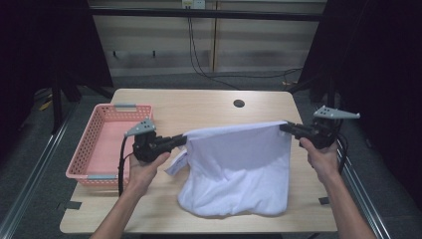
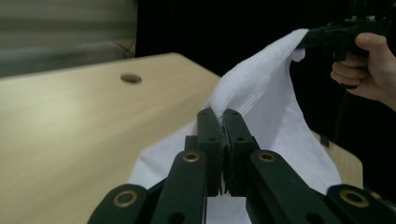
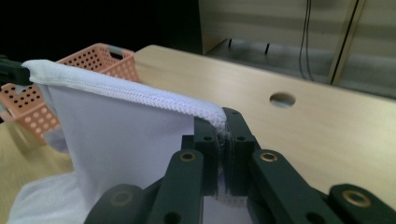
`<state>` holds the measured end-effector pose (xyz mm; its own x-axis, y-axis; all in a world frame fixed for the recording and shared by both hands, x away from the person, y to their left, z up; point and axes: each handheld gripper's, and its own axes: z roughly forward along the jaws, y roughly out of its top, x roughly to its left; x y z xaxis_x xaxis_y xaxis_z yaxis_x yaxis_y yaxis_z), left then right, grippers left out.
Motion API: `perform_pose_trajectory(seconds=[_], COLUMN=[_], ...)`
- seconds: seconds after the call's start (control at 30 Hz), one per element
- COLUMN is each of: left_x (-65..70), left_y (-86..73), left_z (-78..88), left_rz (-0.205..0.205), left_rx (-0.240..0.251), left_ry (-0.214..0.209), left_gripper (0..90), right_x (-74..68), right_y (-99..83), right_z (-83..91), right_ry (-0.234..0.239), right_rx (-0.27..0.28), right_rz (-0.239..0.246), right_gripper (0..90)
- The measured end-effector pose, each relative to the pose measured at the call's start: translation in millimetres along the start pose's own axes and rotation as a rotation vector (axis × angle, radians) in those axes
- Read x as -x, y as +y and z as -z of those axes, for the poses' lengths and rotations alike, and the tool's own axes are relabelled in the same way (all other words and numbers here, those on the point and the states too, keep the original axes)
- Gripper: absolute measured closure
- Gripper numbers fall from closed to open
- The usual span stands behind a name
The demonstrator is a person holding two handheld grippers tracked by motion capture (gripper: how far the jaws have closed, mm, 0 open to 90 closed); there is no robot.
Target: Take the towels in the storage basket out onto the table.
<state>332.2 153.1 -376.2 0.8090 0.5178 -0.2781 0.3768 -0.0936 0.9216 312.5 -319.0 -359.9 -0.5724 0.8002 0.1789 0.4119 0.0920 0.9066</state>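
High view: a white knit cloth garment (image 1: 236, 167) is held stretched by its hem above the pale wooden surface (image 1: 209, 107), lower part resting on it; the pink perforated plastic basket (image 1: 107, 142) left of the garment looks empty.
Left gripper view: the left tool (image 2: 223, 114) is clamped on the hem; slippage is judged possible if tension rises.
Right gripper view: the right tool (image 3: 223, 125) is clamped on the hem's other end.

You're holding a plain white cloth (image 1: 238, 164); pink perforated basket (image 1: 102, 144) with grey handles; pale wood-grain table (image 1: 209, 107); black jaws, brass-coloured rivets.
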Motion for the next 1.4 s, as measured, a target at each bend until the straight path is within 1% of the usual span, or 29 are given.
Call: perform_pose_trajectory(seconds=[0.1, 0.17, 0.27, 0.3, 0.4, 0.47, 0.57, 0.6, 0.63, 0.67, 0.7, 0.73, 0.77, 0.8, 0.83, 0.9, 0.93, 1.0, 1.03, 1.07, 1.1, 1.13, 1.17, 1.2, 1.23, 1.27, 1.3, 1.37, 1.4], left_x=[3.7, 10.5, 19.1, 22.6, 35.9, 47.1, 72.7, 82.7, 89.9, 98.2, 108.6, 116.8, 121.5, 127.0, 130.1, 121.9, 112.9, 97.1, 88.1, 77.8, 64.2, 54.9, 45.4, 36.4, 30.5, 26.2, 21.9, 19.8, 19.0], left_y=[24.2, 35.8, 34.9, 27.9, 4.0, -16.4, -49.1, -57.7, -63.4, -69.9, -76.6, -80.4, -81.9, -83.5, -85.4, -87.0, -86.9, -86.1, -86.5, -87.0, -87.9, -89.5, -91.1, -92.9, -94.6, -95.5, -96.3, -98.5, -99.8], left_z=[7.9, 15.8, 26.5, 31.1, 43.0, 53.3, 70.6, 77.0, 82.0, 88.6, 97.5, 104.6, 109.1, 114.0, 117.5, 117.4, 114.6, 107.0, 101.5, 94.3, 84.0, 75.5, 65.9, 55.0, 43.8, 34.5, 21.5, -5.1, -13.8], left_rz=[-0.023, -0.045, -0.076, -0.078, -0.091, -0.072, -0.066, -0.078, -0.081, -0.076, -0.071, -0.04, -0.029, -0.052, -0.069, -0.061, -0.043, -0.019, -0.021, 0.002, 0.023, 0.018, 0.015, 0.027, 0.03, 0.038, 0.041, -0.007, 0.003], left_rx=[0.038, 0.057, 0.035, 0.021, -0.023, -0.039, -0.097, -0.105, -0.106, -0.115, -0.12, -0.103, -0.099, -0.096, -0.088, -0.096, -0.09, -0.105, -0.106, -0.121, -0.144, -0.151, -0.167, -0.184, -0.2, -0.219, -0.25, -0.296, -0.311], left_ry=[-0.006, -0.005, -0.005, -0.028, -0.057, -0.087, -0.139, -0.136, -0.143, -0.177, -0.189, -0.21, -0.25, -0.257, -0.224, -0.233, -0.185, -0.168, -0.145, -0.13, -0.102, -0.076, -0.069, -0.061, -0.036, -0.036, -0.055, -0.045, -0.052], left_gripper=[87.5, 87.5, 87.5, 87.5, 87.4, 87.3, 87.2, 87.1, 87.0, 86.8, 86.4, 85.2, 81.7, 76.9, 72.0, 66.6, 66.1, 65.4, 65.5, 65.5, 65.5, 66.9, 68.5, 69.4, 71.0, 73.5, 73.8, 74.9, 74.4], right_x=[-5.1, -7.8, -15.4, -18.4, -31.5, -44.7, -62.7, -72.8, -82.0, -89.5, -99.1, -109.7, -117.8, -123.1, -129.0, -133.8, -132.4, -124.4, -118.8, -112.8, -106.3, -98.5, -92.3, -86.2, -79.8, -75.3, -72.8, -64.7, -62.9], right_y=[29.1, 40.1, 40.1, 34.6, 8.2, -17.3, -49.8, -63.9, -74.7, -82.2, -91.4, -100.5, -106.3, -109.7, -112.6, -114.9, -114.9, -113.7, -113.8, -114.0, -114.2, -114.7, -114.7, -114.2, -113.1, -111.9, -110.9, -108.7, -107.4], right_z=[7.5, 13.1, 21.5, 24.0, 36.9, 52.0, 74.6, 86.1, 94.9, 101.6, 110.8, 122.2, 131.8, 138.7, 147.0, 158.2, 159.0, 151.1, 144.6, 135.7, 124.8, 109.4, 95.5, 80.7, 65.0, 49.3, 37.4, 7.7, -9.4], right_ry=[-0.007, 0.009, 0.042, 0.054, 0.098, 0.132, 0.165, 0.175, 0.182, 0.182, 0.181, 0.191, 0.189, 0.188, 0.188, 0.18, 0.181, 0.146, 0.153, 0.154, 0.135, 0.134, 0.125, 0.111, 0.134, 0.141, 0.124, 0.151, 0.134], right_rx=[0.031, 0.065, 0.085, 0.078, 0.041, 0.008, -0.019, -0.024, -0.037, -0.045, -0.052, -0.067, -0.074, -0.07, -0.073, -0.065, -0.058, -0.075, -0.068, -0.078, -0.088, -0.108, -0.127, -0.142, -0.162, -0.187, -0.21, -0.244, -0.276], right_rz=[0.029, 0.029, 0.034, 0.034, 0.04, 0.044, 0.024, -0.001, -0.003, 0.002, 0.005, 0.008, 0.012, 0.022, 0.024, 0.044, 0.045, 0.049, 0.05, 0.05, 0.054, 0.055, 0.068, 0.06, 0.05, 0.072, 0.078, 0.074, 0.099], right_gripper=[86.3, 86.3, 86.3, 86.3, 86.2, 86.2, 86.1, 86.0, 86.0, 86.0, 85.8, 84.6, 81.5, 74.7, 68.5, 63.5, 60.1, 57.5, 56.6, 55.0, 54.8, 55.0, 55.3, 56.0, 56.8, 57.8, 57.8, 59.6, 59.6])
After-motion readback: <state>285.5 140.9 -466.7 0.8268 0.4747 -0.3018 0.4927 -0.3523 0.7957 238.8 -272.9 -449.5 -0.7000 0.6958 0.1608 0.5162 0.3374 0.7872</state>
